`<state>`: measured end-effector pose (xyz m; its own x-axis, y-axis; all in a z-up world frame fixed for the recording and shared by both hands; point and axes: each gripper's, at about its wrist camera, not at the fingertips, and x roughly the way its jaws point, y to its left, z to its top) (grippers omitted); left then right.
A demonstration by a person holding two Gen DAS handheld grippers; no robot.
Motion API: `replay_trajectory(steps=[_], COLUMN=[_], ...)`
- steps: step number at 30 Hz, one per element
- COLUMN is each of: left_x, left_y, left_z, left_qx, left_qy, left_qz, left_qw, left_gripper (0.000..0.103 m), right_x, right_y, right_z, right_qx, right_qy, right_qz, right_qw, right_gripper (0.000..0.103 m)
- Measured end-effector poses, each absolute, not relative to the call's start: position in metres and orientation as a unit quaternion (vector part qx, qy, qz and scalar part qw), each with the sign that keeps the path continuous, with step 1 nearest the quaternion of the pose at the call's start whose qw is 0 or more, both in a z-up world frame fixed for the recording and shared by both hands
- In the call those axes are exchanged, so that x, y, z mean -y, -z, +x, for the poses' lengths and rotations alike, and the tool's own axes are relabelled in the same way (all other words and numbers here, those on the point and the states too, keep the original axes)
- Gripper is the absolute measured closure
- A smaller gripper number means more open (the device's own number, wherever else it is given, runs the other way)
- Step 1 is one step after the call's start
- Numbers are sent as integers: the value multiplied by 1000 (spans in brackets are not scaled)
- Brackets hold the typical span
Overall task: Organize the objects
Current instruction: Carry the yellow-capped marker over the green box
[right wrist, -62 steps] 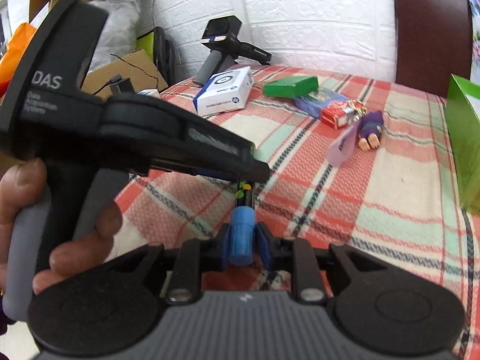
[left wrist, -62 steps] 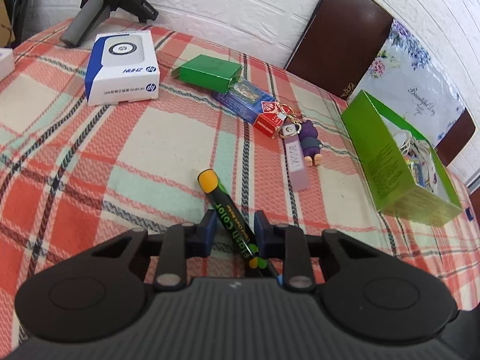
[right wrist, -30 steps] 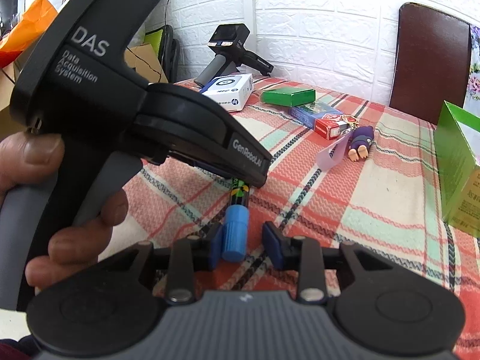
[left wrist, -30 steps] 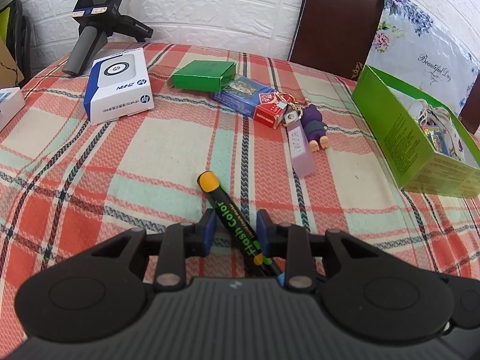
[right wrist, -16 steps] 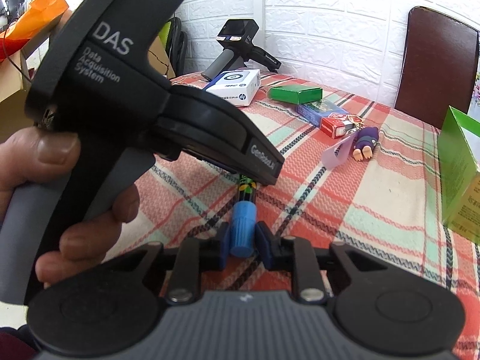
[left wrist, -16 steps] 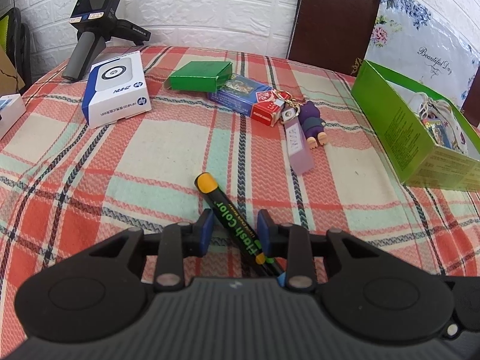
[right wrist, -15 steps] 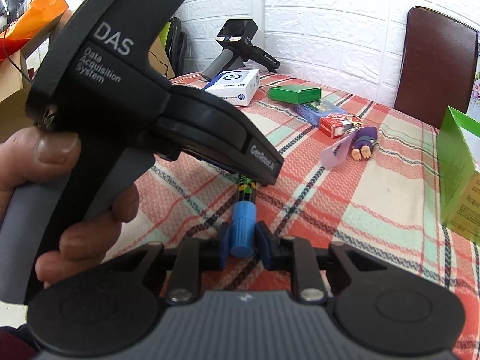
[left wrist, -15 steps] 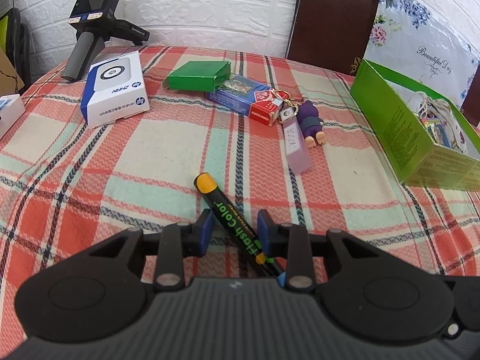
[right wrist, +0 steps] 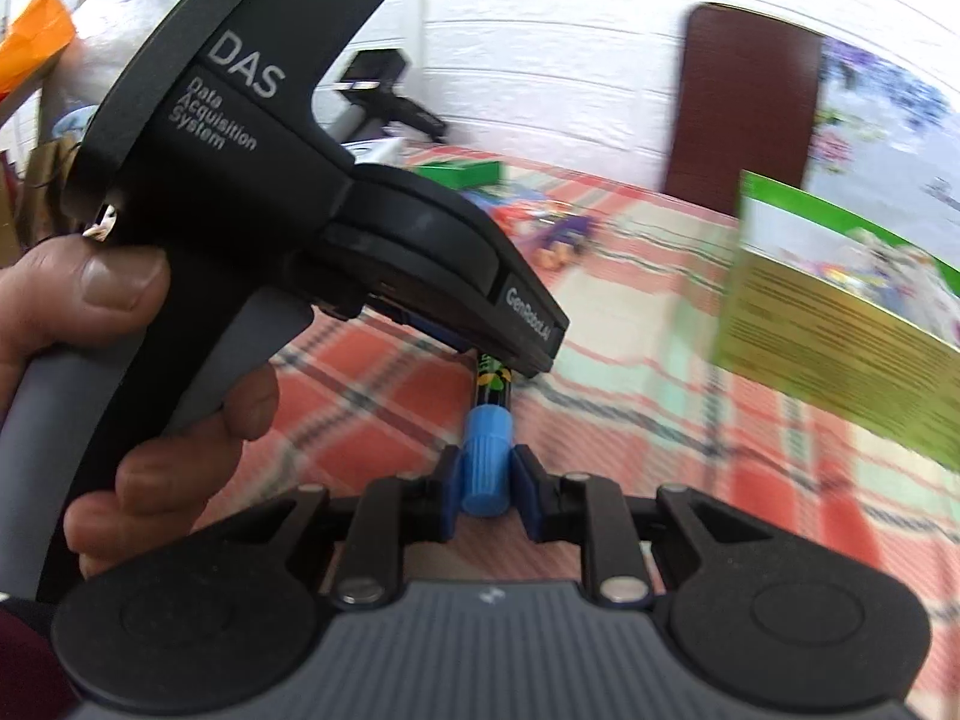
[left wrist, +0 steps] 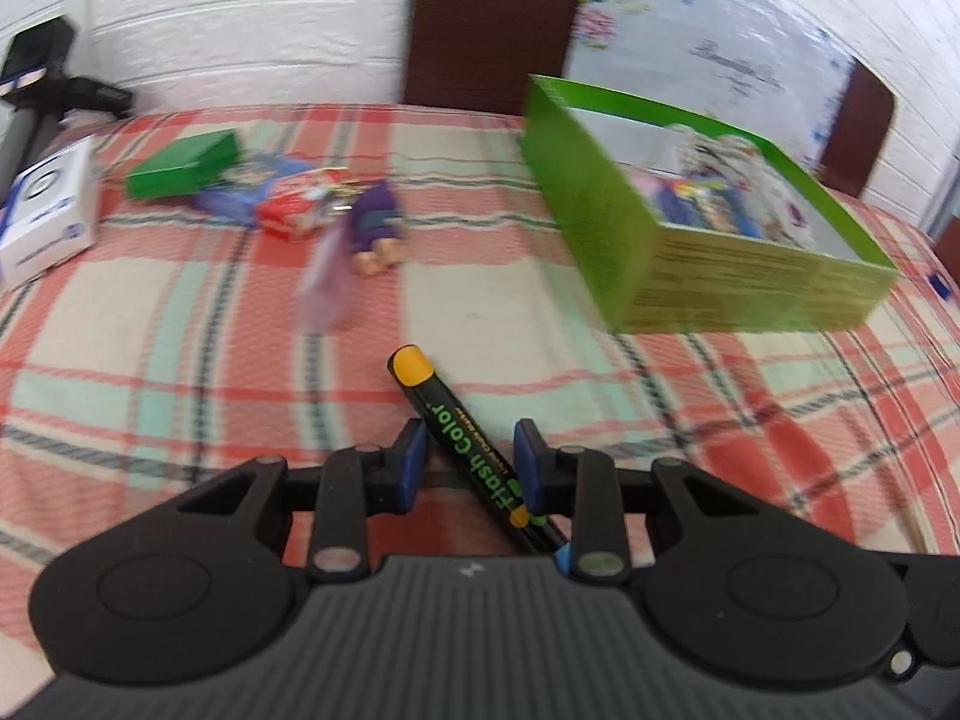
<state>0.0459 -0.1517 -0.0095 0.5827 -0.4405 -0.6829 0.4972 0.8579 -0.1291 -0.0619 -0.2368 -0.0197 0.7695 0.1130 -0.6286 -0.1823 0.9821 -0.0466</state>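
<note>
A black Flash Color marker [left wrist: 465, 433] with an orange end and a blue cap [right wrist: 485, 462] is held above the plaid tablecloth [left wrist: 180, 330]. My left gripper [left wrist: 471, 465] is shut on its body, and the marker lies slanted between the pads. My right gripper [right wrist: 486, 489] is shut on the blue cap. The left gripper's body [right wrist: 336, 204] and the hand holding it fill the left of the right wrist view. The open green box [left wrist: 690, 222] with items inside stands ahead to the right; it also shows in the right wrist view [right wrist: 840, 324].
On the far left of the table lie a white and blue box [left wrist: 45, 216], a small green box [left wrist: 180, 171], a blue and red card pack [left wrist: 270, 201], and a purple figure keychain [left wrist: 375, 228]. A brown chair back [left wrist: 492, 18] stands behind the table.
Both grippers have swung to the right with the marker. The green box is now closer and more central. The view is blurred from the motion.
</note>
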Motion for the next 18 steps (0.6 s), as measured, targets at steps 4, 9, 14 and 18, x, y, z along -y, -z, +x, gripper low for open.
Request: replay_trajectory(steps=[4, 9, 14, 18], left_x=[180, 205, 230, 248], left_y=[9, -18, -57, -79], left_z=[28, 17, 38, 53], left_qx=[-353, -295, -266, -243], left_qy=[296, 320, 331, 342], left_qz=[42, 49, 34, 30], left_qw=[886, 899, 905, 907], left_gripper=[70, 72, 73, 74], right_x=[254, 264, 285, 298], right_y=[19, 6, -19, -38], right_z=[-83, -95, -84, -58], right_qx=[-319, -263, -199, -172], right_qy=[-38, 6, 44, 63], right_qz=[-65, -90, -100, -101], right_qw=[945, 961, 974, 978], right_gripper=[84, 84, 84, 84])
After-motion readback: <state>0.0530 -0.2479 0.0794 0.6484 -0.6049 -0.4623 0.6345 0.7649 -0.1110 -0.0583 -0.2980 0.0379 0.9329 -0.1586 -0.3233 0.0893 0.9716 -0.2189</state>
